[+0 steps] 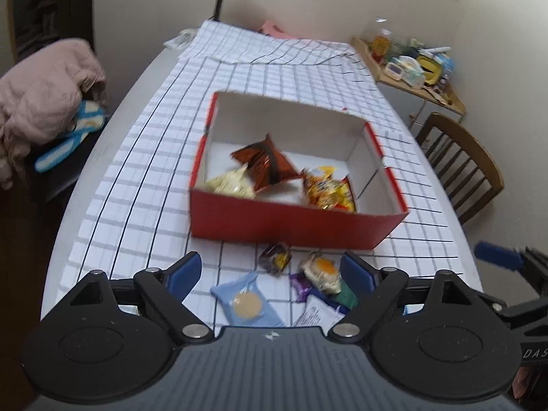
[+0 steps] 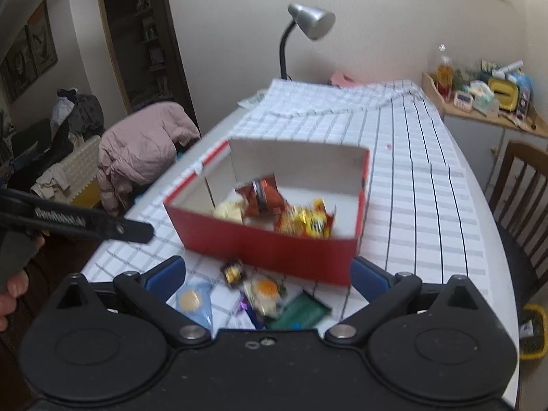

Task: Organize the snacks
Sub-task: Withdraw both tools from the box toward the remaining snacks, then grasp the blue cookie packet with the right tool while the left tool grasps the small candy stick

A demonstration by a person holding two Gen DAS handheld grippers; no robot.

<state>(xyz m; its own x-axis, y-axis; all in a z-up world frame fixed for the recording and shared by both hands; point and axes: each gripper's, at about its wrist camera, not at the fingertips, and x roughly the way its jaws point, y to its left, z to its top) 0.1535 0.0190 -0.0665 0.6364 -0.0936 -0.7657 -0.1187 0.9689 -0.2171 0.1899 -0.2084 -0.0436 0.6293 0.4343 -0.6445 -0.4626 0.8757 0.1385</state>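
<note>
Both the left gripper [image 1: 272, 275] and right gripper [image 2: 269, 279] hang released, holding nothing, over loose snacks [image 1: 320, 272] on the checked cloth [image 1: 137, 185] near the red box [image 1: 291, 226], which holds three packets [image 1: 265, 166].

Three snacks [image 1: 274, 174] lie in the box [image 1: 291, 226]; more packets [image 1: 284, 284] lie before it on the tablecloth [image 1: 137, 205].

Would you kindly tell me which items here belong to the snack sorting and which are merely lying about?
Belongs to the job:
- red cardboard box with three snack packets inside
- light blue cookie packet
- small dark candy
- egg-print packet
- green wrapper

Lying about:
- silver desk lamp
- pink padded jacket
- wooden chair
- cluttered wooden side shelf
</note>
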